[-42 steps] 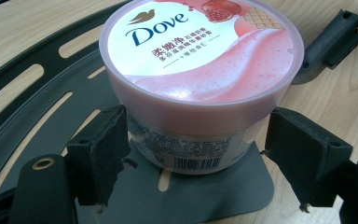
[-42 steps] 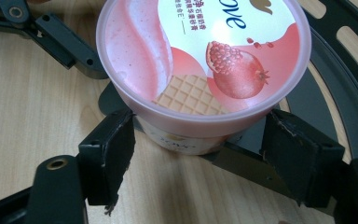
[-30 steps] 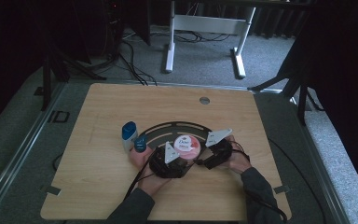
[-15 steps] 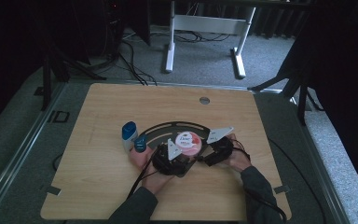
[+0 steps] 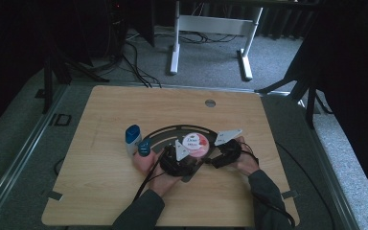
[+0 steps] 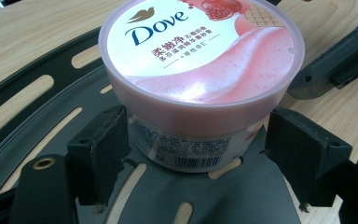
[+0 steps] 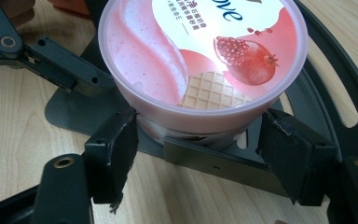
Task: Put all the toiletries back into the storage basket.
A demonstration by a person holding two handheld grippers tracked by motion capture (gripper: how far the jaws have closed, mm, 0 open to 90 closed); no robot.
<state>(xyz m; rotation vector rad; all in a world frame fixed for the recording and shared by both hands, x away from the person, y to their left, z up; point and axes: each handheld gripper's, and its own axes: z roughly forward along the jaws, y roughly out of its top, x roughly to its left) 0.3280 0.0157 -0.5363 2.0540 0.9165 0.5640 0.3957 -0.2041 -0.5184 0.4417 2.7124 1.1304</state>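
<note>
A blue bottle (image 5: 132,136) lies on the table (image 5: 100,191), a blue cap (image 5: 144,146) just beside it. A white frame (image 5: 211,28) stands behind.

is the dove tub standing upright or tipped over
Upright. The Dove tub stands on its base on the black slotted plate, its pink lid facing up and level, between both sets of tongs.

Lab-like recording room — bare wooden table (image 5: 124,201), grey carpet (image 5: 24,129), loose cables (image 5: 134,52), dark curtains (image 5: 14,43), desk frame (image 5: 211,28)
</note>
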